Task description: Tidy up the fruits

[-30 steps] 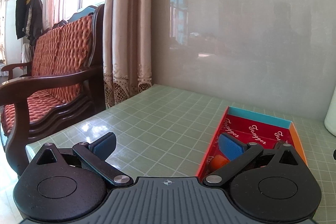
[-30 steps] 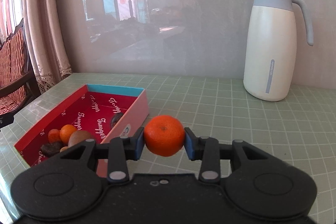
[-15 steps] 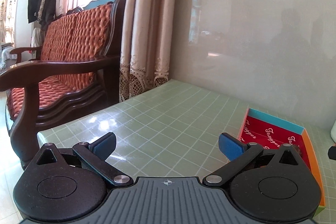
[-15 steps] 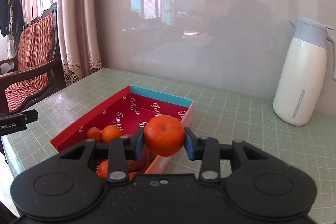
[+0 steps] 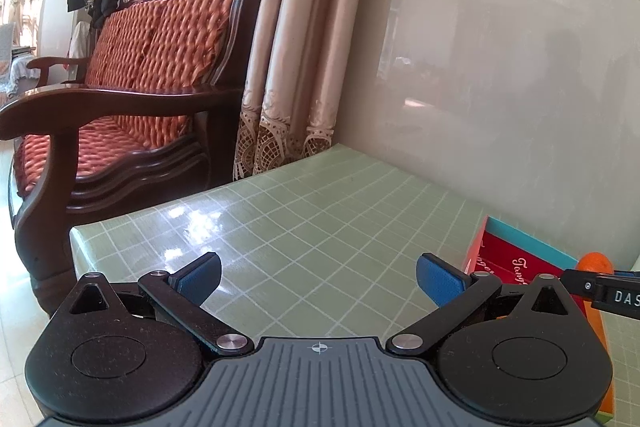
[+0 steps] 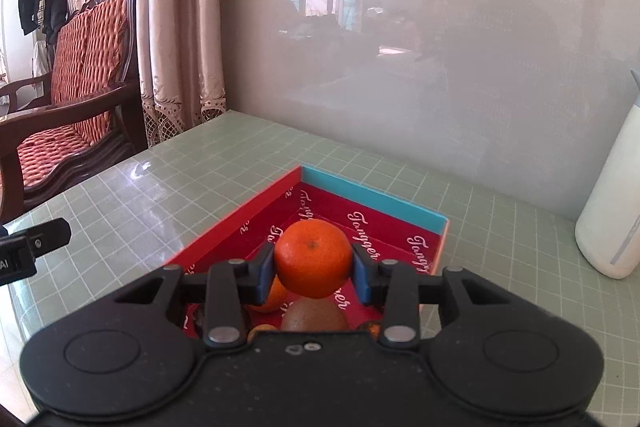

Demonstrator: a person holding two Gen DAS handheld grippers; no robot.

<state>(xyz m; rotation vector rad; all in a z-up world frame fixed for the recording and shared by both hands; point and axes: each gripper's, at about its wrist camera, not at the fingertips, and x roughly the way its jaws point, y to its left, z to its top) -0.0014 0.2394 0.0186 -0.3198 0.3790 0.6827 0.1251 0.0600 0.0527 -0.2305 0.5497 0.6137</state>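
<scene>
Nearest the right wrist camera, the right tool (image 6: 313, 269) was clamped on an orange mandarin (image 6: 312, 257), its blue pads pressing the fruit at its widest part on either side, a hold that looked meant to keep a round thing from rolling out; the fruit hung in the air above the open red box (image 6: 236, 223), not resting on anything. Directly beneath it, at the near end of the box, lay a brown kiwi (image 6: 314, 315) and parts of other orange fruits (image 6: 272, 297), mostly hidden by the tool's body; the judgement here is that the mandarin was being carried over the box to be set down with the rest, and that the bare red floor further in offered the easier spot, since dropping it on the pile could send it rolling.

The left tool (image 5: 318, 277) stood with its pads wide apart and nothing between them, over the bare green gridded desk (image 5: 320, 219) to the left of the box; it seemed to be kept clear of the right hand's path. At the right edge of its view a sliver of the mandarin showed above the other tool's arm.

Further back, a white jug (image 6: 612, 219) stood on the desk to the right of the box, well apart from it; beyond the desk's left edge were a wooden armchair (image 5: 132, 79) with orange cushions and lace-hemmed curtains (image 5: 288, 67) against the grey wall.
</scene>
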